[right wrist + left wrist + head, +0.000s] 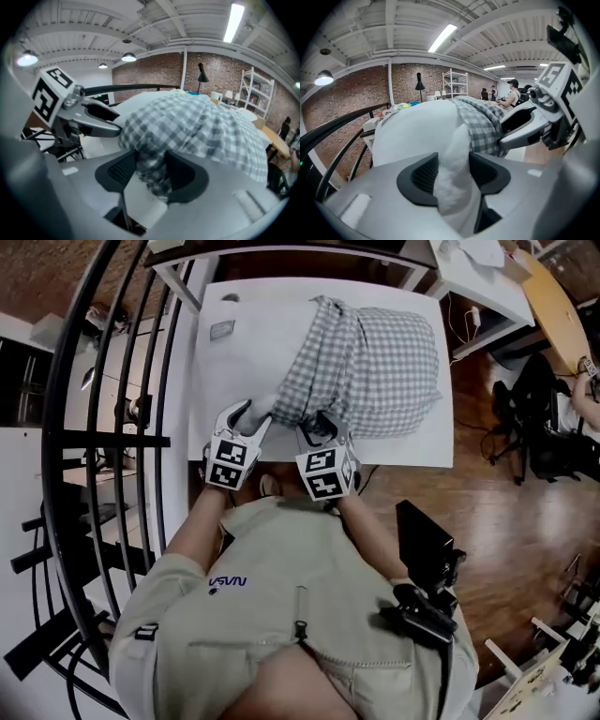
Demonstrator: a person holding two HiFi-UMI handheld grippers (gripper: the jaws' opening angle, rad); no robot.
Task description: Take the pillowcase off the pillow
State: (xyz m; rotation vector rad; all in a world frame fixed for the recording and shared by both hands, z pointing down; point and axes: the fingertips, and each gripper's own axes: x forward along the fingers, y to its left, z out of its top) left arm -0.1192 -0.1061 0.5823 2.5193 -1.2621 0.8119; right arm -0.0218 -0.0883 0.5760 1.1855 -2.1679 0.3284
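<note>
Left gripper [452, 172] pinches the bare white corner of the pillow [417, 131] on the table [234, 362]. Pillowcase [201, 126] covers most of it. Right gripper [150, 171] stands wide around the bunched hem, apparently unclamped. Looks early: nearly all the pulling is left.

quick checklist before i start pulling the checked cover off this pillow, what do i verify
1. Left gripper on the bare corner of the soft white pillow: ok, both pads touch it.
2. Right gripper on the grey-and-white checked fabric pillowcase: not ok, fabric sits between its jaws, but they stand wide.
3. Pillowcase already off the near corner: ok.
4. Pillow lying fully on the white table: ok.
5. Grippers apart from each other: ok.
</note>
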